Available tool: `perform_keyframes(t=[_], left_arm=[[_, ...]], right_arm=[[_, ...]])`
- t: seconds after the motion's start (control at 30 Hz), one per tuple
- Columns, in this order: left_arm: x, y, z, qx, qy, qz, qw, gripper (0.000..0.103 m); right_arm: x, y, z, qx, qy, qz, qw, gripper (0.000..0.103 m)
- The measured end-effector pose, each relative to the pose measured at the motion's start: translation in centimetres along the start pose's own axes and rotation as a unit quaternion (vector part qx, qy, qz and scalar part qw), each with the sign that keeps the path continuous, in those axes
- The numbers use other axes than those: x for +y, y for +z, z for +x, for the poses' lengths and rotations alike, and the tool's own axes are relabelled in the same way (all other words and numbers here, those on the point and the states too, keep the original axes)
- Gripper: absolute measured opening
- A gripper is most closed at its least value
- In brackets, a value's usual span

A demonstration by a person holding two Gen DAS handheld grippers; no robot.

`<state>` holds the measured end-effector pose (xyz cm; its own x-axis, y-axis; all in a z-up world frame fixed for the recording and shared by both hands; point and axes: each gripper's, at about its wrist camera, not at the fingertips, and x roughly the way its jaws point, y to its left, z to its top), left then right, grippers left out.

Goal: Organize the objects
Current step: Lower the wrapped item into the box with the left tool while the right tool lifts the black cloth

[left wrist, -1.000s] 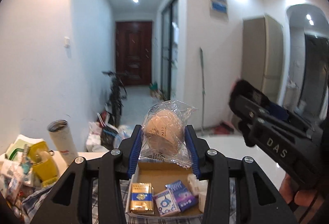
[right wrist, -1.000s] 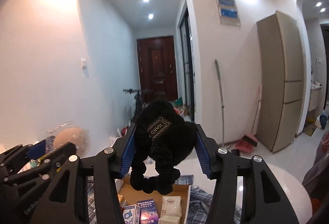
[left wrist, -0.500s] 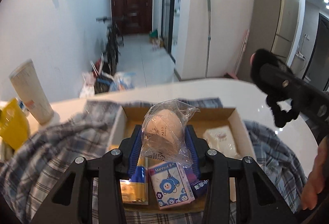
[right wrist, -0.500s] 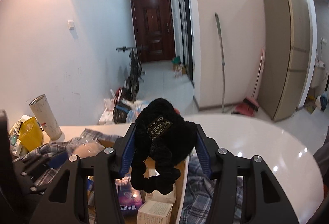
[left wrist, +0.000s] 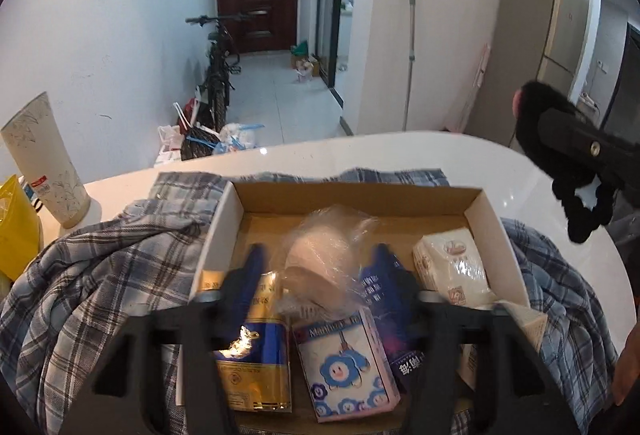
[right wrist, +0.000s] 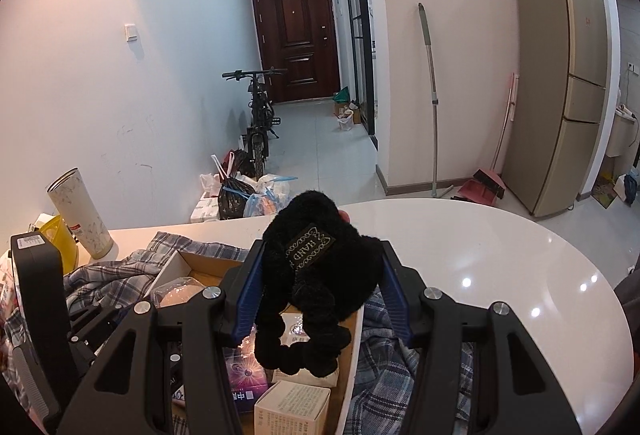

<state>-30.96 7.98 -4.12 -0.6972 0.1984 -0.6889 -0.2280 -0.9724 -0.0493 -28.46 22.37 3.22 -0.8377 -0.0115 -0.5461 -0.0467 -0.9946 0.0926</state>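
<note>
My left gripper (left wrist: 320, 259) is inside the cardboard box (left wrist: 476, 203), its blue pads spread either side of a plastic-wrapped beige bun (left wrist: 320, 259) that lies between them. The box also holds a gold-and-blue pack (left wrist: 256, 367), a pink-and-blue carton (left wrist: 344, 359), a dark blue pack (left wrist: 384, 295) and a white tissue pack (left wrist: 452, 263). My right gripper (right wrist: 320, 275) is shut on a black fuzzy hair scrunchie (right wrist: 316, 275), held above the box's right side (right wrist: 352, 347). It also shows in the left wrist view (left wrist: 560, 163) at the right.
The box rests on a blue plaid shirt (left wrist: 100, 275) spread on a white round table (left wrist: 400, 155). A tall patterned tumbler (left wrist: 44, 163) and a yellow bag (left wrist: 16, 231) stand at the left. A bicycle (right wrist: 260, 115) and bags sit on the floor beyond.
My left gripper has dropped down into the box and its pads have spread apart from the bun. My right gripper with the scrunchie has moved nearer over the box.
</note>
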Motion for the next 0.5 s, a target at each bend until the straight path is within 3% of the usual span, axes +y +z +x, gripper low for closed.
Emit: perform_keyframes(t=[0.03,0.3,0.37,0.5], left_arm=[[0.1,0.1,-0.4,-0.011,0.005,-0.005,0.9999,0.086],[1.7,1.6,-5.5,-0.101,-0.015,-0.039,0.994,0.088],[1.7,1.8,-6.6,-0.122,-0.006,-0.033,0.992,0.103],[1.5,1.8,-7.8,-0.156,0.016,-0.016,0.9876,0.103]], right_arm=[[0.0,0.0,-0.1,-0.001,0.001,0.001,1.0,0.053],[-0.2,0.9,-2.2,-0.029,0.022,0.021,0.999,0.054],[0.0,1.0,-2.4,-0.033,0.033,0.022,0.999,0.054],[1.0,0.6,-1.9,-0.028,0.039,0.01,0.999,0.054]])
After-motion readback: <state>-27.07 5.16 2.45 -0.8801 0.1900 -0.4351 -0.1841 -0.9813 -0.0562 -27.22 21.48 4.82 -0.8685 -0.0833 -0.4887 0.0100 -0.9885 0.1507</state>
